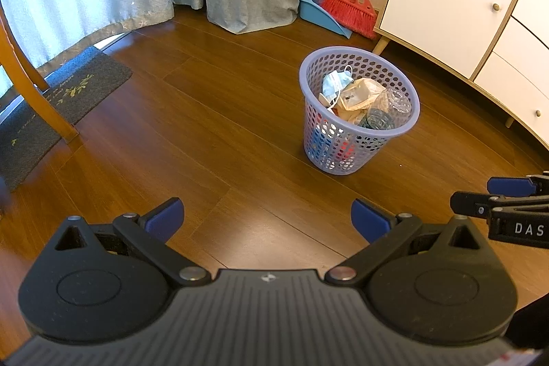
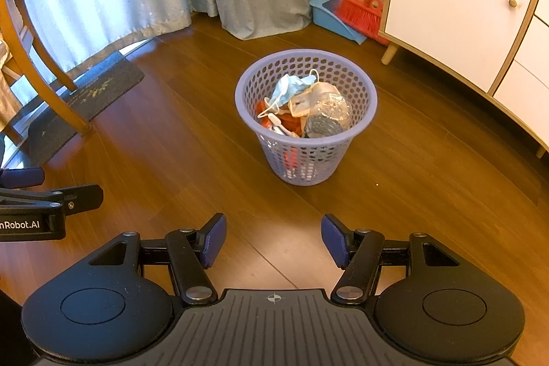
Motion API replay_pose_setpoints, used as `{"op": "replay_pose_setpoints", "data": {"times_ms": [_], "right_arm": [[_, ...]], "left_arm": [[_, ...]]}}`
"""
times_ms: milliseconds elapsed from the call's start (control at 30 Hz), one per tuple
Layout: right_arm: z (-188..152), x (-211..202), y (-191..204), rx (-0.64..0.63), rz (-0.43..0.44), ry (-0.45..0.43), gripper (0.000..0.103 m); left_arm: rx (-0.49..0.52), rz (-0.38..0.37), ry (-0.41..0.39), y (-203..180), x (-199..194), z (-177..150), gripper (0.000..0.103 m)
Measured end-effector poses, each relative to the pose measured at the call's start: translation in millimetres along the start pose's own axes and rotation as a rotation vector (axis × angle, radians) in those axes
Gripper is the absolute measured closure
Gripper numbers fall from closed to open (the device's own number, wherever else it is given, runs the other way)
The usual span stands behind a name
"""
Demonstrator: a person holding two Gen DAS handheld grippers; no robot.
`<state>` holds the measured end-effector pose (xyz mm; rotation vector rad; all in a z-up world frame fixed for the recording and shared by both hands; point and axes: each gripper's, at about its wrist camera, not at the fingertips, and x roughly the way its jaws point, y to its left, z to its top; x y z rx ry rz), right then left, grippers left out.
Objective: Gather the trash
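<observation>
Left gripper (image 1: 267,220) jaws apart, empty. Right gripper (image 2: 273,240) jaws apart, empty. Both above wood floor (image 1: 212,139). Lilac basket (image 2: 363,84) ahead holds face mask (image 2: 286,88), plastic wrappers (image 2: 329,107).

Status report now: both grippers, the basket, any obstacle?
Left hand-held gripper open, empty. Right hand-held gripper open, empty. Basket upright, trash inside. Floor to it clear.

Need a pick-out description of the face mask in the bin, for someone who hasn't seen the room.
Find the white cabinet along the wall; on the wood floor before it stands a lilac perforated basket. The face mask lies crumpled on top of the trash at the far-left side, the only pale blue item, with white ear loops.
</observation>
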<state>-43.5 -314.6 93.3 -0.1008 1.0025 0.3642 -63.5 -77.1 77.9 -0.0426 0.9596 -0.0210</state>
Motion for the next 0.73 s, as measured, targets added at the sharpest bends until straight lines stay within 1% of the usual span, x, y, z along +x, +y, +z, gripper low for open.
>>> {"op": "replay_pose_setpoints", "data": {"times_ms": [600, 733], "right_arm": [[0.8, -0.1, 2.1, 0.010, 0.005, -0.001, 0.044], [0.6, -0.3, 2.3, 0.014, 0.008, -0.004, 0.044]], "left_arm": [[0.001, -0.005, 0.001, -4.1, 2.2, -1.9, 0.001], [-0.022, -0.017, -0.022, -0.8, -0.8, -1.8, 0.001]]}}
